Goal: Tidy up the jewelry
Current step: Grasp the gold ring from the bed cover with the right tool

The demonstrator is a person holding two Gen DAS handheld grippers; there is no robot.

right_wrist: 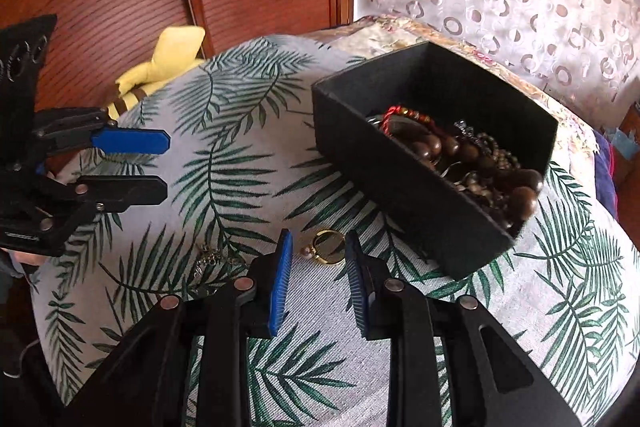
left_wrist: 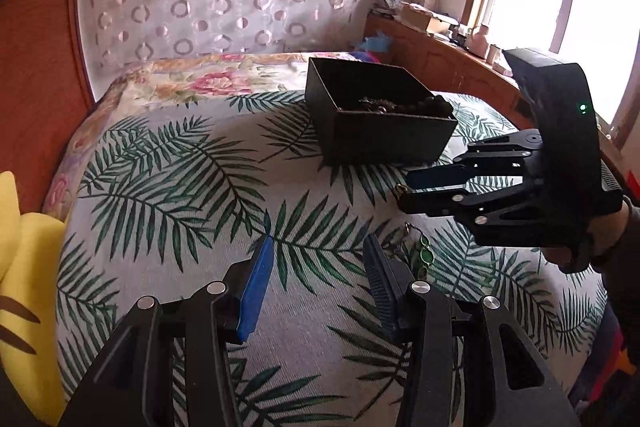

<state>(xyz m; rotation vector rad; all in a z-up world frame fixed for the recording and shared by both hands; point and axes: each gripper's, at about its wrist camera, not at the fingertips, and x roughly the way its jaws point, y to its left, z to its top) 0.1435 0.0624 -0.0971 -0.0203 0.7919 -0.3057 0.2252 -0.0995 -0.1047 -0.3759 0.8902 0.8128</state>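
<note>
From the left wrist cam, the left gripper (left_wrist: 318,251) hung over the leaf-print cloth (left_wrist: 168,163) with its jaws spread wide and nothing between them; a green-stoned chain (left_wrist: 424,253) lay just beside its right finger; the right gripper (left_wrist: 404,187) sat near the black box (left_wrist: 376,131), jaws apart. From the right wrist cam, the right gripper (right_wrist: 318,247) was parted around a gold ring (right_wrist: 329,247) lying on the cloth; the box (right_wrist: 400,183) held wooden bead bracelets (right_wrist: 472,159); the left gripper (right_wrist: 166,163) was also agape, and a yellow plush (right_wrist: 168,59) sat behind.
</note>
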